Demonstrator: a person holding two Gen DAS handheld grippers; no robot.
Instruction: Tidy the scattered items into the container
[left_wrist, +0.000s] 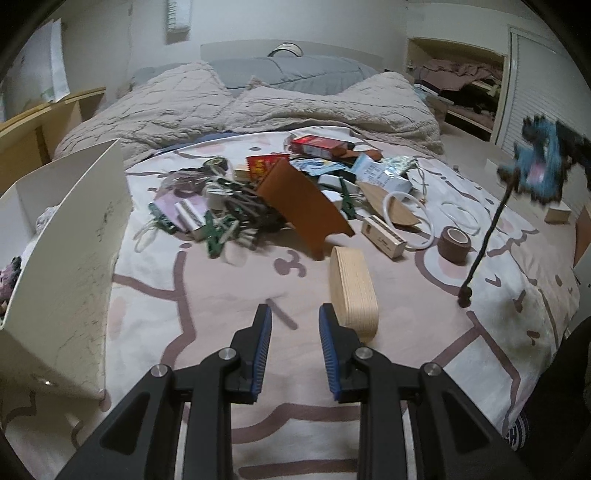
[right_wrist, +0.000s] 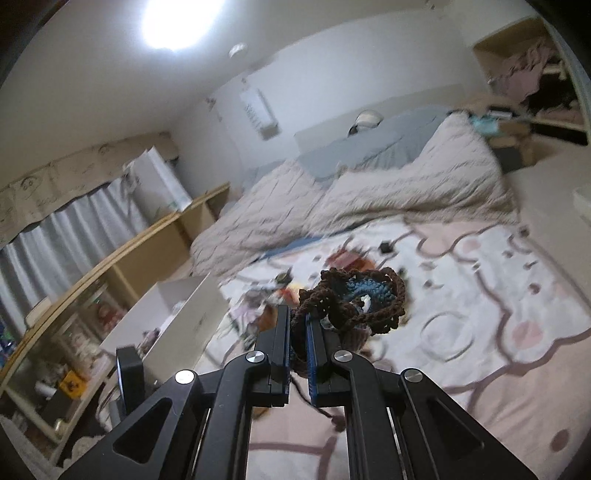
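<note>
The crochet pouch (right_wrist: 354, 302) is brown and blue, and it is up in the air above the bed. The right gripper (right_wrist: 297, 332) has its jaws squeezed shut on the pouch's edge, so the rest hangs loose and a long brown cord (left_wrist: 484, 240) dangles down. I think it is held high like this so the cord does not catch on the other things on the way to the box.

The white box (left_wrist: 74, 240) stands on the left side of the bed cover (left_wrist: 221, 295), with its top open. It already has a few things inside.

The left gripper (left_wrist: 295, 321) holds nothing. Its jaws are a little way apart, and only the cover shows between them. A pale wooden block (left_wrist: 352, 288) lies just beside its right finger.

Farther back sits the messy pile (left_wrist: 258, 199) of clips, packets and cords, with a roll of tape (left_wrist: 455, 243) near it.

The right gripper points a little down, across the bed. The left one tips down more steeply.
</note>
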